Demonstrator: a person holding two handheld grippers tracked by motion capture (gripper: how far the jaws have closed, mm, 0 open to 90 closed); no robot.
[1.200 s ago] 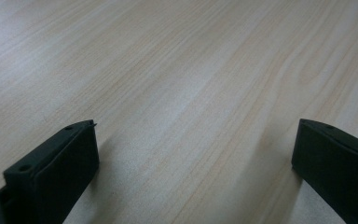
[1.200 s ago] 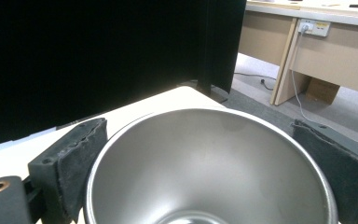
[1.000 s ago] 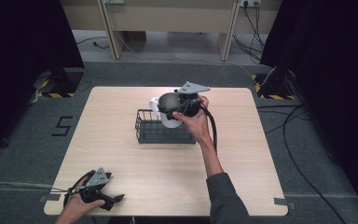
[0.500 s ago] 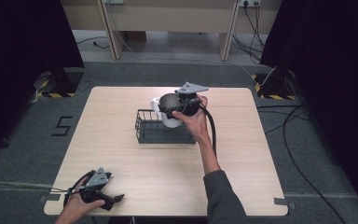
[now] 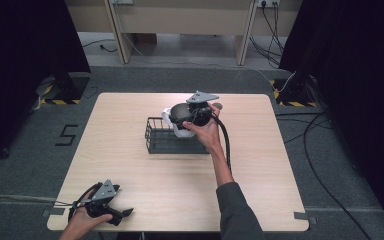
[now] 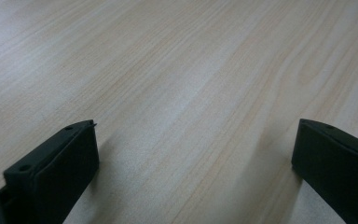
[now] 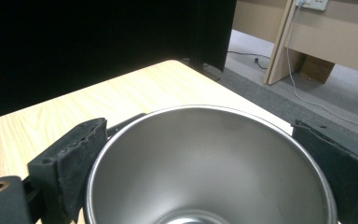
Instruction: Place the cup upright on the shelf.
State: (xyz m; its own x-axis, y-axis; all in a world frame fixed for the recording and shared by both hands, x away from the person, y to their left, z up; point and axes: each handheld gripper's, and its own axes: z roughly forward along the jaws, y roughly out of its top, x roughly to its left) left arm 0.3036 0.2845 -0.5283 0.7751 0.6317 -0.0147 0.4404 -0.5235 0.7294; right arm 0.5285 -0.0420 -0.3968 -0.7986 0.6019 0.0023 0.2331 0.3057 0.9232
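Right gripper (image 5: 187, 117) clamps a steel-lined white mug (image 5: 180, 120) over the wire basket (image 5: 172, 140).
Its own view shows the bare steel inside (image 7: 209, 163) (mug's base cut off); left gripper (image 5: 122, 214) rests at the table (image 5: 260, 165) edge, jaws spread, nothing between.

A black figure "5" (image 5: 66, 135) is marked on the grey floor left of the table.

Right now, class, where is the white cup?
In the high view the white cup sits mid-table, clamped in the right gripper above the wire basket.
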